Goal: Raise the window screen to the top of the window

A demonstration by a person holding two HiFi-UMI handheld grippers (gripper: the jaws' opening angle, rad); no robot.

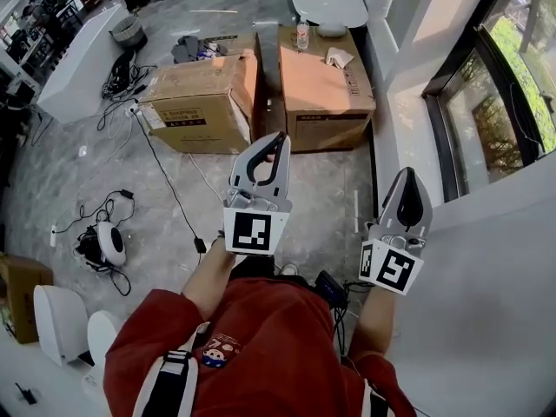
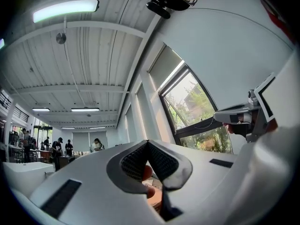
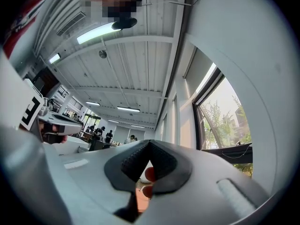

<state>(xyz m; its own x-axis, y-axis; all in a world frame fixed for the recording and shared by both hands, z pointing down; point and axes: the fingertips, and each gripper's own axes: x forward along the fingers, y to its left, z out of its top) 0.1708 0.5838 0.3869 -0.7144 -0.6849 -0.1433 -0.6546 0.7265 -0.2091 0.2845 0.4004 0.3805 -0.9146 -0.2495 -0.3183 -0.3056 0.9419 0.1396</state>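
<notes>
Left tool (image 1: 276, 142), jaws closed together on nothing, right tool (image 1: 407, 176), jaws likewise closed, window (image 1: 499, 94) set at two o'clock from right tool, touched by neither.

Cardboard boxes (image 1: 208, 98) and cables (image 1: 120, 78) lie on the floor (image 1: 321, 198).

Nothing here can be read for certain. The left cardboard box (image 1: 201, 102), far across the floor, carries a white label (image 1: 154, 115) and reddish print on its near side, both too small to make out.
</notes>
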